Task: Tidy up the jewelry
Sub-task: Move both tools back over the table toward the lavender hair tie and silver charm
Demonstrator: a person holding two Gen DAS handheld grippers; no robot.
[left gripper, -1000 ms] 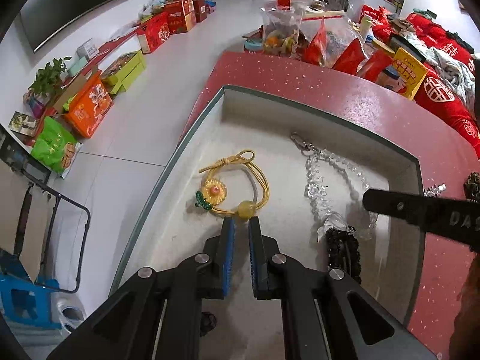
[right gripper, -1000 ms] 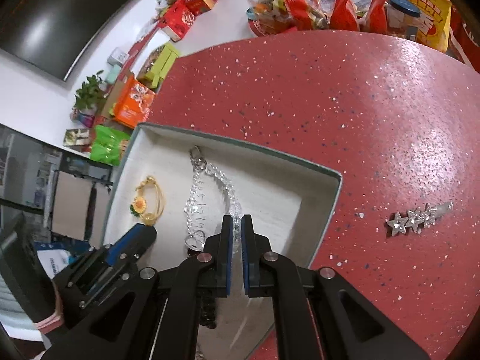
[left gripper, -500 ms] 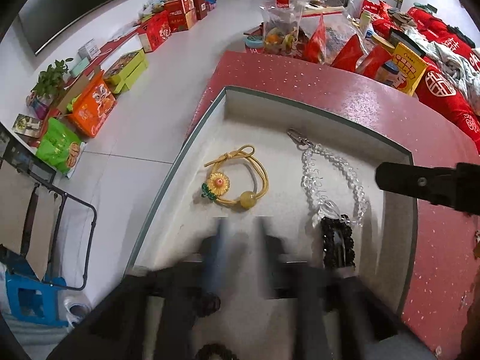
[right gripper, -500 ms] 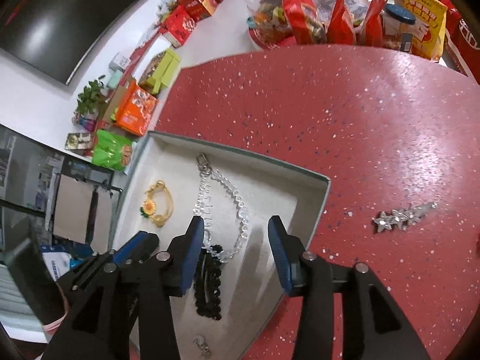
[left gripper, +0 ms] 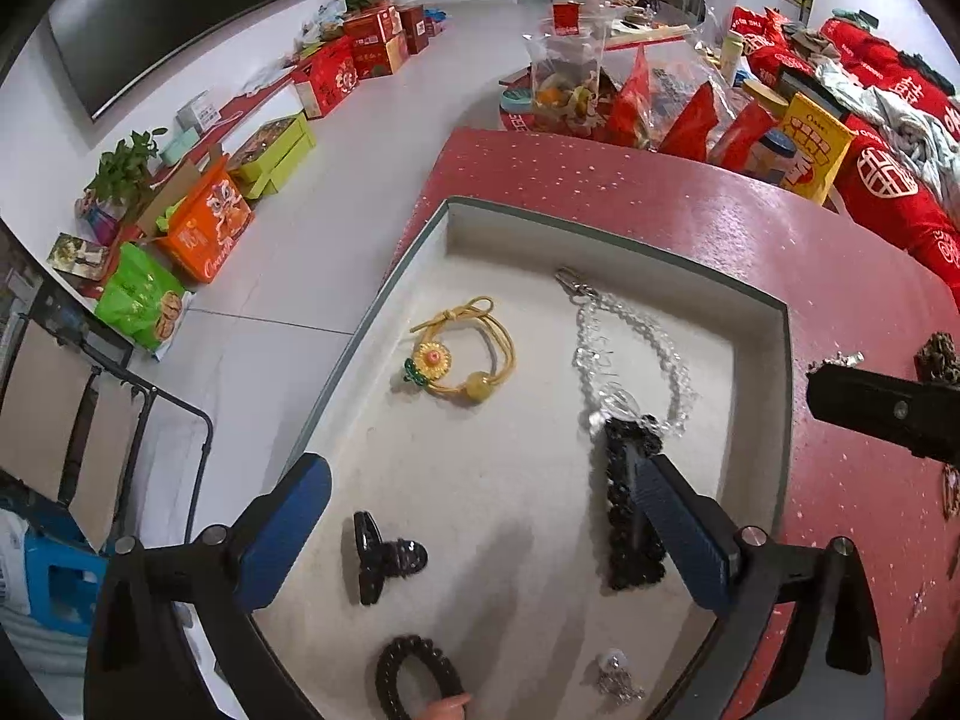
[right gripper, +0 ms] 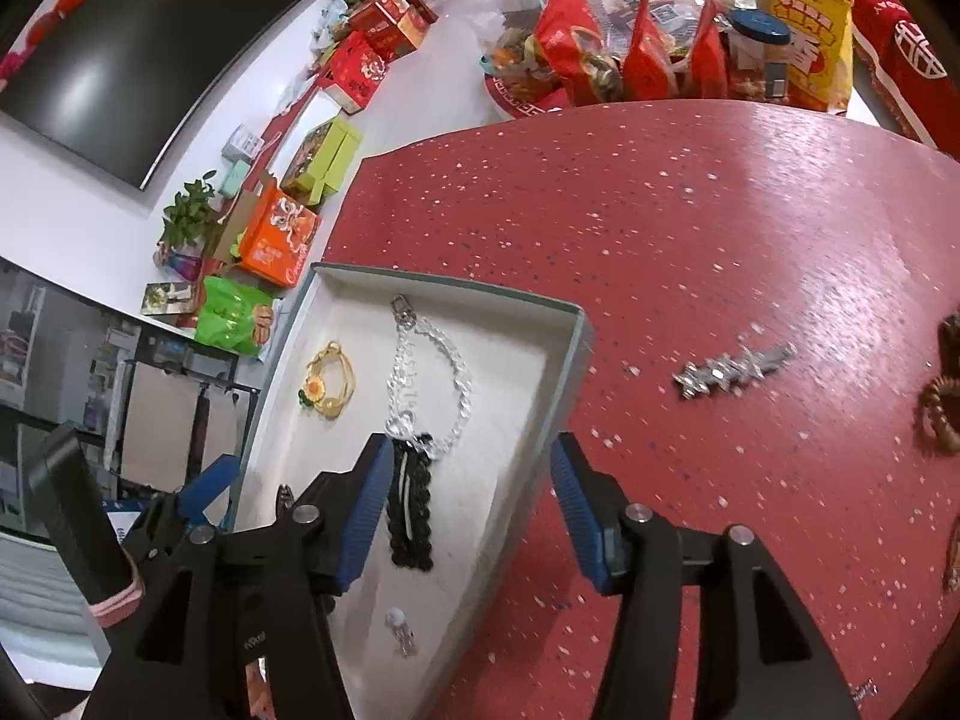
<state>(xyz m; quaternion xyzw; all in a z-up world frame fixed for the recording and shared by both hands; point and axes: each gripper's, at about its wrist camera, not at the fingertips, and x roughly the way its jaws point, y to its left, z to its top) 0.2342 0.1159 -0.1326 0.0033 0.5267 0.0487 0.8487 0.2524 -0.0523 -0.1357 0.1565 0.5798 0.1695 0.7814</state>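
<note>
Nearest the left wrist camera, the left gripper [left gripper: 480, 525] hangs over the shallow white tray [left gripper: 786, 360] with its jaws spread wide and nothing between them; they have just been opening, and the black claw clip [left gripper: 384, 555] lies loose on the tray floor just under them, with a coiled black hair tie [left gripper: 414, 678] nearer still at the lower edge. The right gripper [right gripper: 462, 510] stands about half open, also just opened and empty, straddling the tray's right wall, with the black beaded clip [right gripper: 411, 504] lying below its left finger. The risk here is a finger dragging through what is already sorted: that beaded clip touches the lower loop of the clear crystal chain [left gripper: 624, 360], so a careless pass could hook the chain and pull both out of place. The yellow sunflower bracelet [left gripper: 459, 354] sits farther in, apart from the rest and safer. Farther out on the red speckled tabletop [right gripper: 690, 228], the silver star hair clip [right gripper: 735, 369] and a brown coiled tie [right gripper: 942, 414] wait outside the tray; the star clip looks flat and slick, so half-open jaws may skid off it or flick it toward the cluttered snack bags [right gripper: 630, 54] beyond.
</note>
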